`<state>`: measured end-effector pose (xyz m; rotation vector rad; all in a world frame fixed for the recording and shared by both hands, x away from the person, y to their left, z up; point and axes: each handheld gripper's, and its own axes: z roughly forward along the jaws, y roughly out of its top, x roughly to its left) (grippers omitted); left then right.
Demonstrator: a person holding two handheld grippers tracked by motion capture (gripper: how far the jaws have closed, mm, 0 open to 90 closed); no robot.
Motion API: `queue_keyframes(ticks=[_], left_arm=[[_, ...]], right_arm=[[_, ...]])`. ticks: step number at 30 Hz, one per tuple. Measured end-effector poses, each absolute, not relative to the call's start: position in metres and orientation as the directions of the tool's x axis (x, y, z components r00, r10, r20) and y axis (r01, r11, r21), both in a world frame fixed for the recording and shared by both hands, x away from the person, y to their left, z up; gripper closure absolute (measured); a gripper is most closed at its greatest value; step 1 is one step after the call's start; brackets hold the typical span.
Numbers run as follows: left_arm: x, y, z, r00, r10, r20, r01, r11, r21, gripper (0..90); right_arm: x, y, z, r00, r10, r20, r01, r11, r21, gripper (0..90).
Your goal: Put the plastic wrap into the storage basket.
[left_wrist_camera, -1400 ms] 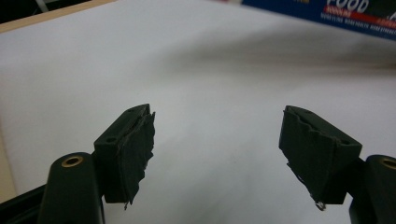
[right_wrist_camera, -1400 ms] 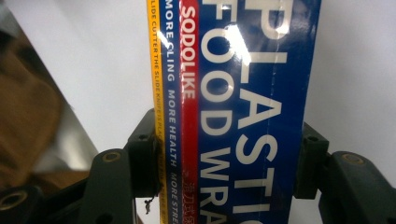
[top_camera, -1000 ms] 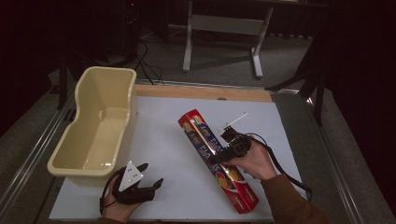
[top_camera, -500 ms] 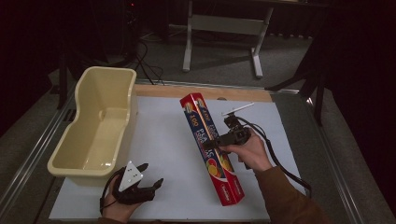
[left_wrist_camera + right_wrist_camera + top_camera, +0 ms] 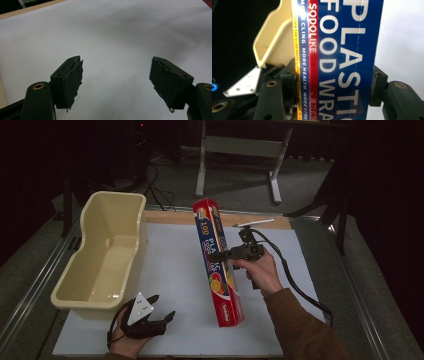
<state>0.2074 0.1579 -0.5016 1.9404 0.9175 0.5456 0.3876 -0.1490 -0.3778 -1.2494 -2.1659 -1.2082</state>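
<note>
Plastic wrap box (image 5: 218, 262): clamped between right tongs (image 5: 220, 256), far end raised. Left tongs (image 5: 159, 314): wide, empty, on counter (image 5: 185, 285).

Cream plastic tub (image 5: 102, 257) on white table mat's (image 5: 180, 270) left edge, open side up. Wooden strip (image 5: 270, 221) along mat's far edge. Grey metal stand (image 5: 239, 145) on floor beyond.

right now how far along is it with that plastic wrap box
Done: the right gripper is shut on the plastic wrap box at mid-length. In hand: the box is tilted up, far end raised toward the cream tub. Left: putting it in, presumably; the tub looks empty. The left gripper rests open by the tub.
</note>
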Motion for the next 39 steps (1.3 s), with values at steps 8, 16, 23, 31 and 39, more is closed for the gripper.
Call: queue_keyframes(ticks=[8, 16, 23, 31, 39], left_arm=[[0.208, 0.157, -0.502, 0.629, 0.777, 0.013, 0.384, -0.325, 0.865, 26.1], [0.207, 0.157, -0.502, 0.631, 0.776, 0.013, 0.383, -0.326, 0.864, 25.9], [0.207, 0.157, -0.502, 0.630, 0.777, 0.011, 0.381, -0.321, 0.867, 25.9], [0.206, 0.158, -0.501, 0.630, 0.776, 0.013, 0.376, -0.321, 0.869, 25.7], [0.206, 0.159, -0.501, 0.628, 0.778, 0.010, 0.374, -0.314, 0.873, 25.7]], right_arm=[[0.400, -0.138, -0.373, -0.506, 0.499, 0.703, 0.851, 0.159, 0.500, 42.0], [0.413, -0.122, -0.369, -0.484, 0.463, 0.743, 0.867, 0.137, 0.479, 42.0], [0.423, -0.107, -0.359, -0.463, 0.437, 0.771, 0.878, 0.106, 0.467, 42.0], [0.433, -0.095, -0.349, -0.436, 0.426, 0.793, 0.889, 0.064, 0.454, 42.0], [0.444, -0.084, -0.344, -0.385, 0.416, 0.824, 0.905, -0.002, 0.425, 42.0]])
